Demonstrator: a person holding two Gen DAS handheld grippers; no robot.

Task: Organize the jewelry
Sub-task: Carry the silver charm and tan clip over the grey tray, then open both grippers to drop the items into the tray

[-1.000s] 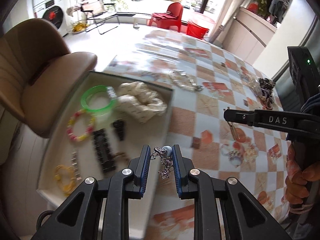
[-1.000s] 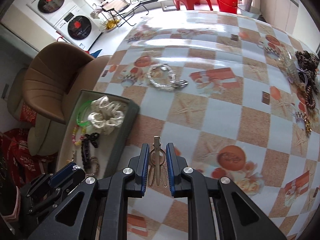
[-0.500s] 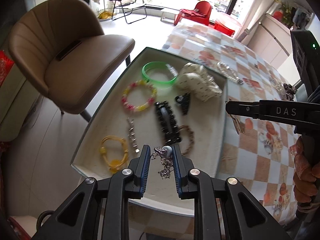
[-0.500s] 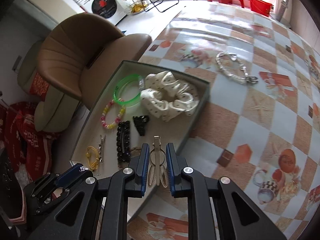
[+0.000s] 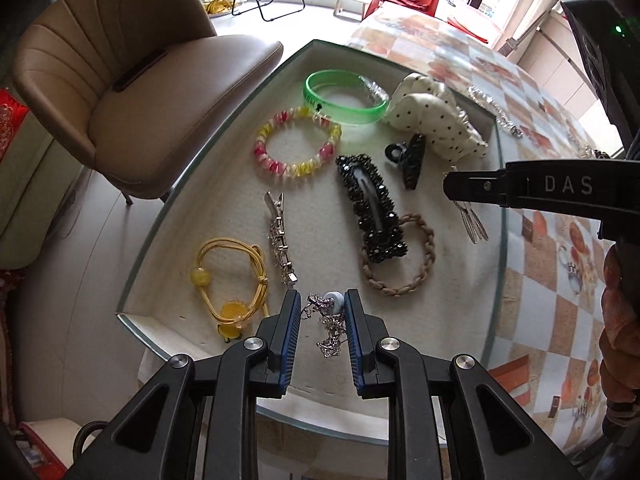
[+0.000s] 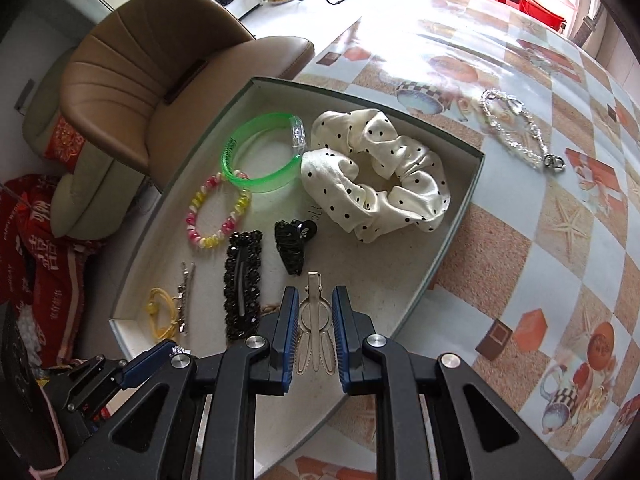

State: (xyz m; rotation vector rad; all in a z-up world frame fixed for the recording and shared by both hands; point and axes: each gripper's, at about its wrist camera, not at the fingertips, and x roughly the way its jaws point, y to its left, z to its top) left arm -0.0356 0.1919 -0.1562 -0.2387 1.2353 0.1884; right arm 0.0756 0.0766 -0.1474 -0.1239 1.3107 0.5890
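A: Two grippers loaded, both now over the tray (image 5: 168,216)! From your left wrist view, a second ago you were looking across the tablecloth (image 5: 560,320); now the tray fills the frame. Your left gripper (image 5: 320,316) has its jaws clamped on the silver chain with the pale bead (image 5: 330,312), hanging above the tray's near end, beside the yellow cord bracelet (image 5: 236,280).

B: And your right gripper (image 5: 452,186) has swung in from the table side, the metal hair clip (image 5: 472,222) dangling over the tray's right part, near the braided tan hair tie (image 5: 404,260).

A: Over to the right wrist view: jaws closed on that hair clip (image 6: 316,320), which now sits above the tray floor (image 6: 380,272), just past the black claw clip (image 6: 292,246), instead of above the table.

B: The polka-dot scrunchie (image 6: 376,172) and green bangle (image 6: 260,156) lie ahead. My read: carrying is done, you're lined up to release both. The silver bracelet (image 6: 516,128) waits outside.
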